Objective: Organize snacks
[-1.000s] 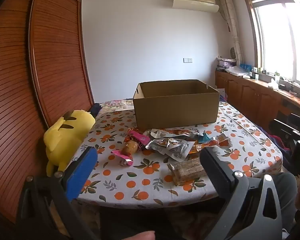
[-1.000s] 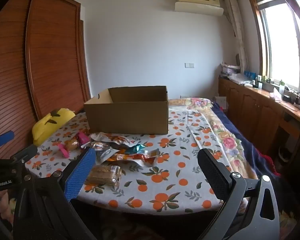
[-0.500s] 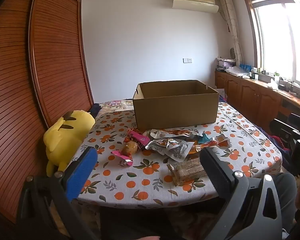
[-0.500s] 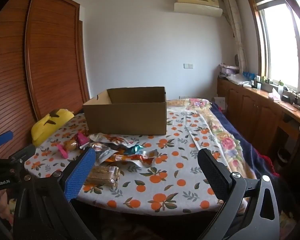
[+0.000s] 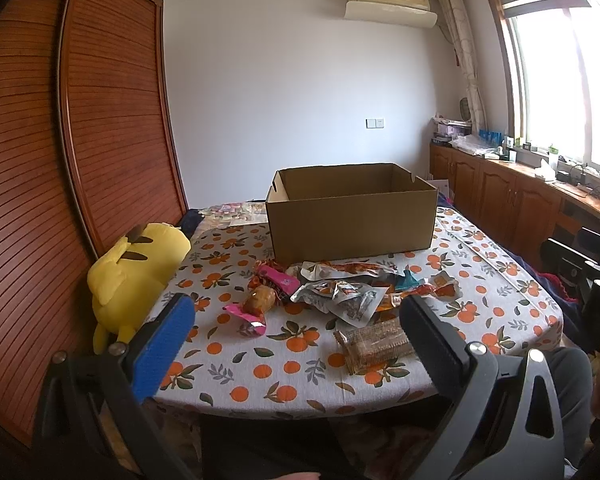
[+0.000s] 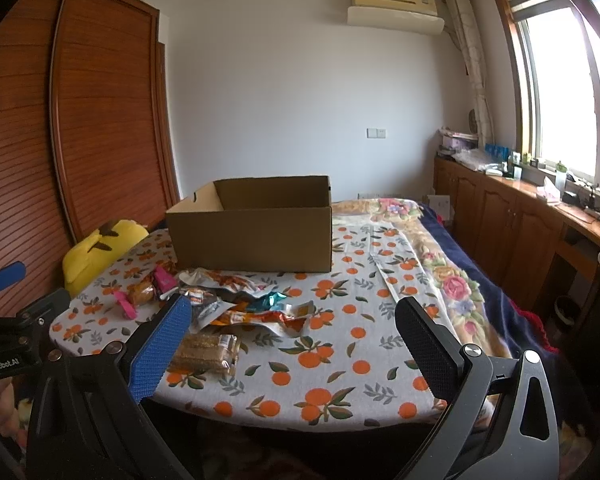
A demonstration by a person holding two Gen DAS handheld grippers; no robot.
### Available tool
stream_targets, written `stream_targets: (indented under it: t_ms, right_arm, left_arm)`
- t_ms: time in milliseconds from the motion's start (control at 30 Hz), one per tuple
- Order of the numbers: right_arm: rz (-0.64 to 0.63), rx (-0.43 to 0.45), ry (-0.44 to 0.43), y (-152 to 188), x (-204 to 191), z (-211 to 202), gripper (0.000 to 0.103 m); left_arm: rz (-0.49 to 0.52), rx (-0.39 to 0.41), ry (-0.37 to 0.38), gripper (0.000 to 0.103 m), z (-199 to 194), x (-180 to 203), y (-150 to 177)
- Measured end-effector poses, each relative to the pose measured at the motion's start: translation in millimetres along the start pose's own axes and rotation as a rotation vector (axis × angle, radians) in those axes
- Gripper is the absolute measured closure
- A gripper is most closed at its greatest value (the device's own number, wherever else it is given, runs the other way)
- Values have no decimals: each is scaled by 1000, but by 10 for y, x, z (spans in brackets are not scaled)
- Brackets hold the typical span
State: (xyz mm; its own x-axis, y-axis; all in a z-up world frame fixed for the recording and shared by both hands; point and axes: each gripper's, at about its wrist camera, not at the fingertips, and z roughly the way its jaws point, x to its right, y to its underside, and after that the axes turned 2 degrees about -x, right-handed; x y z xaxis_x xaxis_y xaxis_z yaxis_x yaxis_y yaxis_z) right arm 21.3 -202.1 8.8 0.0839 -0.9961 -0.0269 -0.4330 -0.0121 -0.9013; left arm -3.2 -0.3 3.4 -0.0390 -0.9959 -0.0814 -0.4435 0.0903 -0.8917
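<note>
Cardboard box [image 5: 351, 216], snack pile [image 5: 339, 296] unmoved; both grippers unchanged, spread wide.

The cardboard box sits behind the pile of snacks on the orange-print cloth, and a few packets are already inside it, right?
Not quite. The cardboard box does stand behind the pile of snacks on the orange-print cloth, but no packets show inside it: the left wrist view shows only bare inner walls, though the box floor is hidden. Every packet in view lies on the cloth in front of it.

Both grippers — left [image 5: 296, 322], right [image 6: 292, 330] — hover, fingers [image 5: 164, 344] spread wide.
</note>
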Motion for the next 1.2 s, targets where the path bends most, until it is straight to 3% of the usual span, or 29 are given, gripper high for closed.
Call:
stream_targets:
  t_ms: [1200]
  right_arm:
    - [-1, 2, -3, -4, -11, -26, 0]
  left_arm:
    - [0, 8, 1, 0, -54, 10, -73]
